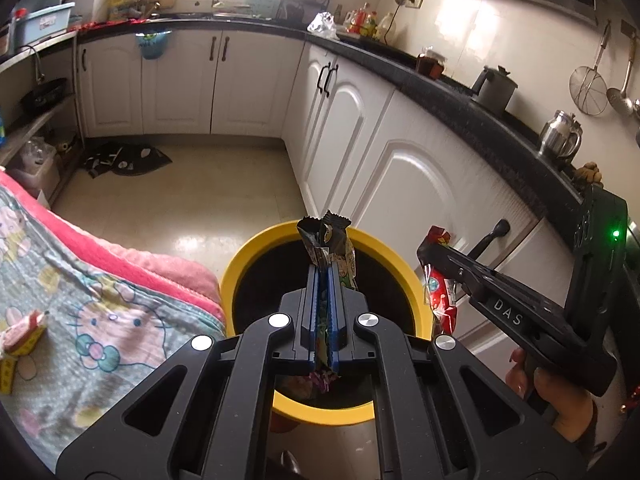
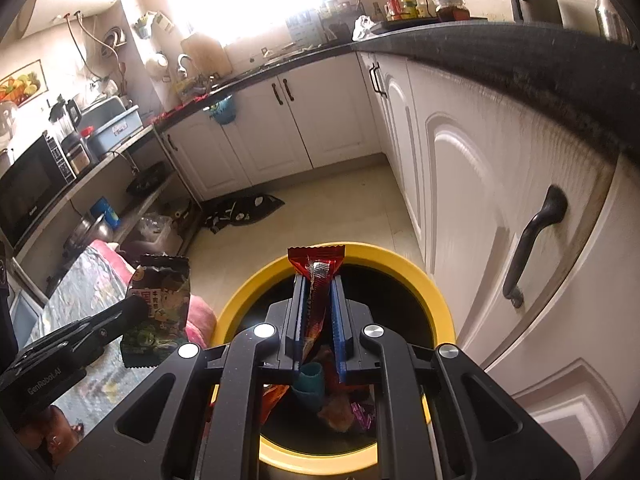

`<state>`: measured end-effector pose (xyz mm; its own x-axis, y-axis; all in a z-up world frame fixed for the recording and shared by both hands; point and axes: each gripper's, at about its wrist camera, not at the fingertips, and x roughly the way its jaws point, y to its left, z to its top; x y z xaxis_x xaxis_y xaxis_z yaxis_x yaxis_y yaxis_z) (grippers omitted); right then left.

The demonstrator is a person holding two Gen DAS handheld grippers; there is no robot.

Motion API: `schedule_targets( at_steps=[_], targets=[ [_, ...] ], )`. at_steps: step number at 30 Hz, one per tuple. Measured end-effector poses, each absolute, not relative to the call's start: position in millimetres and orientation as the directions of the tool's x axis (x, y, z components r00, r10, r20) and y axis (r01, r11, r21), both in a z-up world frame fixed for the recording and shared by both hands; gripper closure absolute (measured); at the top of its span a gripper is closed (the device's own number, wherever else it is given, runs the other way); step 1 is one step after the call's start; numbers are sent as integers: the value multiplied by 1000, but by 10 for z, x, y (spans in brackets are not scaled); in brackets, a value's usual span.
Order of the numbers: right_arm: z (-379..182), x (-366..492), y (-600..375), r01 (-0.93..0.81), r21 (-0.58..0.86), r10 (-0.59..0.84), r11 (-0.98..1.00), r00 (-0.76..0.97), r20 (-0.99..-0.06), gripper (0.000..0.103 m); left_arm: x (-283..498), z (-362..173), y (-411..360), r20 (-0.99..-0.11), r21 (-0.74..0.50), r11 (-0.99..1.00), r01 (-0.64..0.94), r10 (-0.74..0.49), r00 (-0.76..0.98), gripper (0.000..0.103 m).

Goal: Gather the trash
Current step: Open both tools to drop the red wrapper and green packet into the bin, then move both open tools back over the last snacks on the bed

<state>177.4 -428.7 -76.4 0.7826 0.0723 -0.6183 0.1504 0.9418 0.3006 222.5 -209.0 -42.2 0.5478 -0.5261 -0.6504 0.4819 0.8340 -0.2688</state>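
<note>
A yellow-rimmed trash bin (image 1: 248, 256) stands on the kitchen floor, also in the right wrist view (image 2: 436, 292). My left gripper (image 1: 323, 270) is shut on a dark snack wrapper (image 1: 326, 236) and holds it over the bin's opening; the same wrapper shows in the right wrist view (image 2: 160, 296). My right gripper (image 2: 316, 280) is shut on a red wrapper (image 2: 316, 266) above the bin; it appears in the left wrist view (image 1: 438, 296). Wrappers and a teal cup (image 2: 308, 384) lie inside the bin.
White cabinet doors (image 2: 472, 208) with a black handle (image 2: 532, 240) stand close on the right. A bed with a cartoon-print blanket (image 1: 92, 312) lies left of the bin, with a small yellow item (image 1: 20, 340) on it. A dark mat (image 1: 128, 158) lies on the floor.
</note>
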Motion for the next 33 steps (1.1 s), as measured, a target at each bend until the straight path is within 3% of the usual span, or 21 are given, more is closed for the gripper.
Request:
schedule_targets(
  at_steps=[11,16,25,29,33],
  targets=[
    [-1082,1897,-4275,172,306,89,936,728,-680,87,2335,-648,-2170,-692,-280,837,469,-515,506,100],
    [-1140,1956,-4286,180,315,97,932,713,-694,79,2375,-741,-2143,-708,-286,844,454,-506,493,94],
    [-1123,1923,-4322,194,334,96,922,723,-684,54,2349,-696,-1935,-702,-264,869,418,-471,535,47],
    [-1050,1906,-4257,172,333,105,927,735,-670,48,2298,-583,-1767,-687,-237,888,395,-440,578,13],
    [-904,1857,-4100,126,327,123,937,755,-644,42,2229,-454,-1560,-667,-207,906,369,-407,625,11]
  ],
)
